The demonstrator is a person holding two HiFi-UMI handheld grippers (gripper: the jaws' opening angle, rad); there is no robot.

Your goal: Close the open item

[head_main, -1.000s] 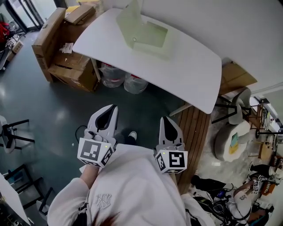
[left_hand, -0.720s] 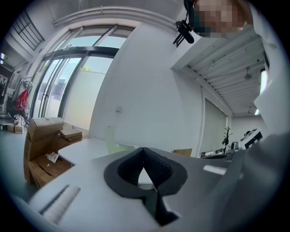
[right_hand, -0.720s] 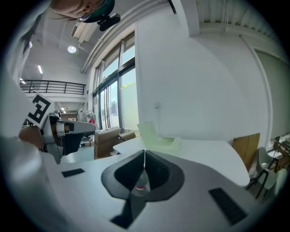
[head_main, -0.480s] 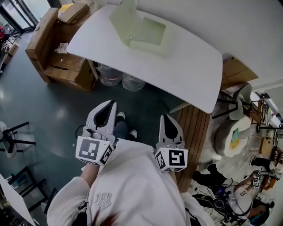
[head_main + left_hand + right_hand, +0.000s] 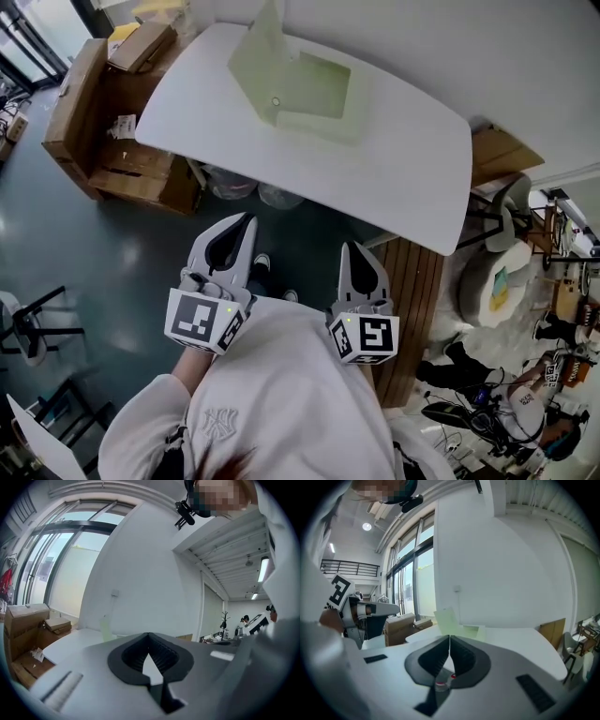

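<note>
A pale green box [image 5: 309, 89] lies on the far part of the white table [image 5: 394, 178], its lid [image 5: 258, 61] standing up open at the left side. In the right gripper view the same box [image 5: 461, 629] shows beyond the jaws. My left gripper [image 5: 246, 223] and right gripper [image 5: 358, 251] hang side by side over the floor, short of the table's near edge, both pointing towards it. Both are shut with nothing between the jaws. In the left gripper view only the raised lid [image 5: 106, 629] shows at the table's far side.
Cardboard boxes [image 5: 112, 112] are stacked left of the table, and two clear water jugs [image 5: 246, 187] stand under it. A wooden floor strip [image 5: 412, 300], a round stool [image 5: 492, 286] and cables lie to the right. Black chair frames [image 5: 28, 323] stand at the left.
Both grippers have come closer to the table, still shut and side by side. The table and the green box now sit nearer in the head view.
</note>
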